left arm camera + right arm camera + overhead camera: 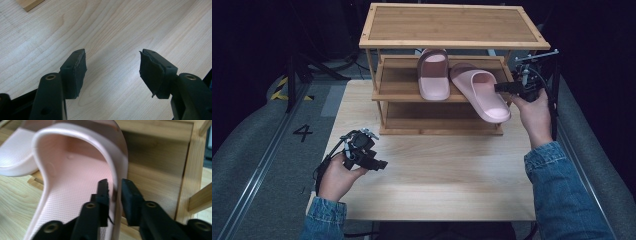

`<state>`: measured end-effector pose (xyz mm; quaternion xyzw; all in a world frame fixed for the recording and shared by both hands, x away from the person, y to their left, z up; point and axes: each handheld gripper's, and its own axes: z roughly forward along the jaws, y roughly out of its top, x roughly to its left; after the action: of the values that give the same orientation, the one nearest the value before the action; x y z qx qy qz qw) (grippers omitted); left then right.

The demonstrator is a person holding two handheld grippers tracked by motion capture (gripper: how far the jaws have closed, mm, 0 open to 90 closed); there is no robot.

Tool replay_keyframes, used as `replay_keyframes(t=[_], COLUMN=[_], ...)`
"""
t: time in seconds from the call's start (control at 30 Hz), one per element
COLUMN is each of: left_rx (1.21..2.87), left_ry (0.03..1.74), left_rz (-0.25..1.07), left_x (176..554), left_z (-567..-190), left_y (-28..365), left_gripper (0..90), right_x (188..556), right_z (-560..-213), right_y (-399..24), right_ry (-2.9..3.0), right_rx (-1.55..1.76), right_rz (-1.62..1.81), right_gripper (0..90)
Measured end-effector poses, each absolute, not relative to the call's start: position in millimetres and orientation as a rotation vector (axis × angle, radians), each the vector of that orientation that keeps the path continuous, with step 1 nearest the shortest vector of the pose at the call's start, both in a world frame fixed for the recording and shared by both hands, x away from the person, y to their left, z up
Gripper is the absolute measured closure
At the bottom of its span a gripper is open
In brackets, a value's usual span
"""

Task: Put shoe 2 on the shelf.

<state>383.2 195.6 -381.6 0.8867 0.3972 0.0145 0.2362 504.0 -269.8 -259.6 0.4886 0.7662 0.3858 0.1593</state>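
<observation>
Two pink slippers are on the middle shelf of a wooden rack (452,44). The left slipper (433,75) lies straight on the shelf. The right slipper (484,95) lies askew, with its near end past the shelf's front edge. My right gripper (501,87) reaches in from the right at this slipper's strap. In the right gripper view the strap's rim (115,170) stands between the pads of the right gripper (115,185), with a thin gap on each side, so it is open. My left gripper (382,164) rests low over the table, open with nothing in it (112,62).
The rack stands at the table's far edge with a bare top shelf (452,24) and a bottom shelf (437,117). A rack post (191,170) is close on the right of my right gripper. The light wooden table (437,180) lies in front of the rack.
</observation>
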Motion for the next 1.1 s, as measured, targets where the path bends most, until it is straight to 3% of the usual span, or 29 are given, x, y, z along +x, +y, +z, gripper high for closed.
replay_keyframes(t=[0.17,0.63,1.1], left_rx=[2.436,2.467,2.471], left_ry=[1.096,1.097,1.084], left_rz=[0.031,0.028,0.019], left_x=[384.1,394.3,394.9], left_z=[-383.6,-384.8,-384.8], left_y=[193.1,189.8,187.6], left_gripper=[38.0,38.3,38.3], right_x=[486.5,426.2,399.6], right_z=[-247.9,-237.2,-263.3], right_y=[-270.2,-287.1,-293.6], right_ry=[2.175,2.316,2.47], right_rx=[1.293,1.206,1.176], right_rz=[1.122,1.07,0.987], right_gripper=[71.2,73.9,85.1])
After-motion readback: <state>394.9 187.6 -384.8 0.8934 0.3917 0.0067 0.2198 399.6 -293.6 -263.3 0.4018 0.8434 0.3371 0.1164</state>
